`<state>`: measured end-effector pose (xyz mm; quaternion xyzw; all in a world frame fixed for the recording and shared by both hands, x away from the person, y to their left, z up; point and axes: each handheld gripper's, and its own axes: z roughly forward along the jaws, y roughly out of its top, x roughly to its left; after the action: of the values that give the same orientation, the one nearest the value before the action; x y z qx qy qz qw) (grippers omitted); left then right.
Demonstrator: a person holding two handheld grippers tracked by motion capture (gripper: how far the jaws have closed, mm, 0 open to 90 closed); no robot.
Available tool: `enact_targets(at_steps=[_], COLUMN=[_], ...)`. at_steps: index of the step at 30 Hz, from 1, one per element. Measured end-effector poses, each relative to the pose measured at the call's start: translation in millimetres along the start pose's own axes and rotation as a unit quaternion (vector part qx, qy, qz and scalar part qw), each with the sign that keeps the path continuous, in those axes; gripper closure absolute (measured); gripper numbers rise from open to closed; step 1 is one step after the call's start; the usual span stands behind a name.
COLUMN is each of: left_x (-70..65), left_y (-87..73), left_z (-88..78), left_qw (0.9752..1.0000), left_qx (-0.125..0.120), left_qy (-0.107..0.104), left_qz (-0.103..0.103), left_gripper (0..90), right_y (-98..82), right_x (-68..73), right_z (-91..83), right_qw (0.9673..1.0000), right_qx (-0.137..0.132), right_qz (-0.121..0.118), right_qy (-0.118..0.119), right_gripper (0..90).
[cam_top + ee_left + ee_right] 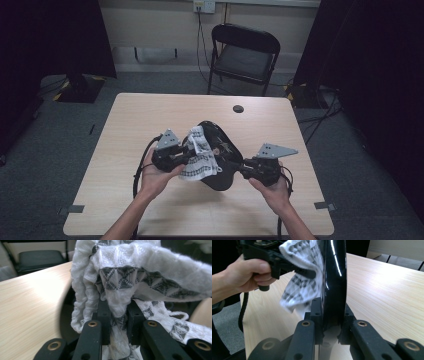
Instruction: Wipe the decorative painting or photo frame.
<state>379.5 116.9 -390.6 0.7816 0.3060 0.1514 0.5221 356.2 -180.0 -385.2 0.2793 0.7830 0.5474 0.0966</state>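
Nearest, left gripper clamped on a white patterned cloth; right gripper pinching the edge of a glossy black plate, held up over the table; cloth pressed against the plate's face; beyond, a black folding chair.

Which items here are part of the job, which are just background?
In use:
- left hand-held gripper, shut on the patterned cloth
- right hand-held gripper, shut on the glossy black plate
- table

Just there:
- black folding chair
- wall socket
- floor cables
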Motion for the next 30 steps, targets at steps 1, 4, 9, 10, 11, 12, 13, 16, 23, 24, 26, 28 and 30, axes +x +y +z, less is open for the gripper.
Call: enact_targets(at_steps=[1, 4, 9, 10, 11, 12, 13, 16, 23, 24, 26, 28, 30], left_x=[-3.6, -3.3, 13.3, 16.7, 20.3, 24.9, 28.2, 33.1, 13.2, 9.4, -2.7, -9.9, -10.9], left_y=[1.0, 2.6, 0.6, 0.1, -1.0, -2.8, -4.4, -9.1, 0.3, 1.5, 4.8, 6.7, 7.7], left_z=[1.4, 1.6, -6.7, -8.1, -9.7, -11.4, -12.2, -10.7, -6.4, -5.3, -0.6, 1.8, 2.1], left_qw=[1.0000, 1.0000, 0.9994, 0.9993, 0.9990, 0.9985, 0.9981, 0.9972, 0.9993, 0.9995, 0.9999, 0.9999, 0.9999], left_qx=[0.001, 0.002, -0.007, -0.008, -0.009, -0.011, -0.010, -0.008, -0.013, -0.013, -0.009, -0.009, -0.010], left_qy=[-0.001, 0.000, 0.027, 0.031, 0.037, 0.043, 0.048, 0.052, 0.023, 0.018, 0.008, 0.004, 0.000], left_qz=[0.005, 0.004, -0.020, -0.019, -0.025, -0.032, -0.038, -0.053, -0.027, -0.023, -0.003, 0.004, 0.006], left_gripper=[77.0, 77.0, 77.0, 77.0, 77.0, 76.9, 77.0, 77.0, 77.0, 76.9, 76.9, 76.9, 76.9], right_y=[0.0, 0.0, 0.3, 0.4, 0.5, 0.5, 0.5, 0.4, 0.2, 0.1, -0.2, -0.4, -0.5], right_x=[0.1, -0.2, -0.3, -0.2, -0.2, -0.1, -0.1, -0.4, -1.1, -1.1, -1.2, -1.7, -1.8], right_z=[-0.1, -0.5, -0.4, -0.4, -0.4, -0.3, -0.3, -0.3, -0.4, -0.4, -0.4, -0.7, -1.2], right_qw=[1.0000, 1.0000, 1.0000, 1.0000, 1.0000, 1.0000, 1.0000, 1.0000, 1.0000, 1.0000, 1.0000, 1.0000, 1.0000], right_qx=[0.000, 0.001, 0.001, 0.002, 0.002, 0.002, 0.002, 0.001, 0.001, 0.000, 0.000, -0.001, 0.000], right_qz=[-0.001, 0.001, 0.000, 0.000, 0.000, 0.000, 0.000, 0.001, 0.003, 0.003, 0.004, 0.005, 0.004], right_qy=[-0.001, -0.001, 0.001, 0.002, 0.002, 0.003, 0.003, 0.002, 0.003, 0.002, 0.002, 0.003, 0.003], right_gripper=[78.9, 78.9, 78.9, 78.9, 78.9, 79.0, 78.9, 78.9, 78.9, 78.9, 78.9, 78.9, 78.9])
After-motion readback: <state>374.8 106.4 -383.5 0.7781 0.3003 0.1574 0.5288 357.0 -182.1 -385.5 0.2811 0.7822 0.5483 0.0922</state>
